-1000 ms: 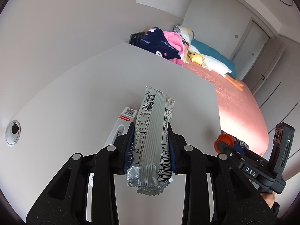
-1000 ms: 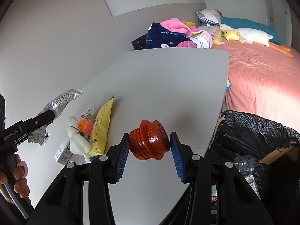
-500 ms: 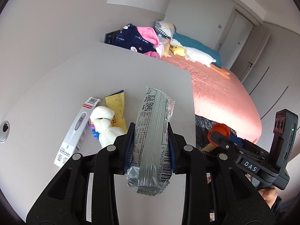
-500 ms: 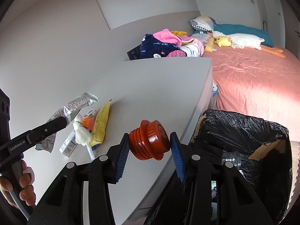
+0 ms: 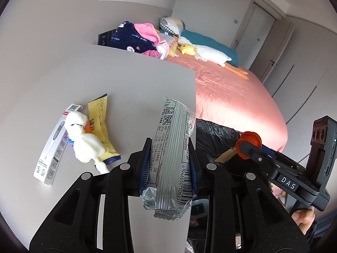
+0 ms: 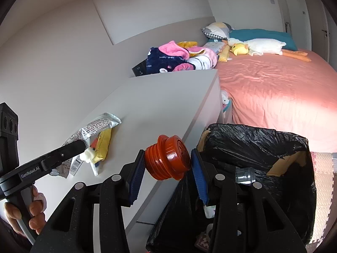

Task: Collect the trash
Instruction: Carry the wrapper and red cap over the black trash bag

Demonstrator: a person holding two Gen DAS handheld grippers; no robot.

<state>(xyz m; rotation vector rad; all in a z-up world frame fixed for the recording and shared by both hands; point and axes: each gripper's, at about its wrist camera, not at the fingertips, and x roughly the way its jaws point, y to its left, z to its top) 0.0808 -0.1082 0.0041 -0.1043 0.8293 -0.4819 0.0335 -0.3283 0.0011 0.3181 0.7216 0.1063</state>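
A bed (image 6: 273,88) with a salmon-pink cover filled the right half of the right wrist view, soft toys and bundled clothes piled at its far end. The pale grey counter (image 5: 130,88) took the left and centre of the left wrist view. A bin lined with a black bag (image 6: 263,147) stood at the lower right of the right wrist view, just beside the counter's edge, with a clear bottle neck showing inside.

The left claw (image 5: 170,164) was clamped on a silver snack wrapper (image 5: 172,147), held upright at lower centre over the counter's near edge. The right claw (image 6: 167,162) was clamped on an orange ribbed cap (image 6: 168,158), at the bin's near rim.

At the left of the left wrist view lay a white carton (image 5: 54,145), a white plush toy (image 5: 84,139) and a yellow sachet (image 5: 101,126), touching one another.
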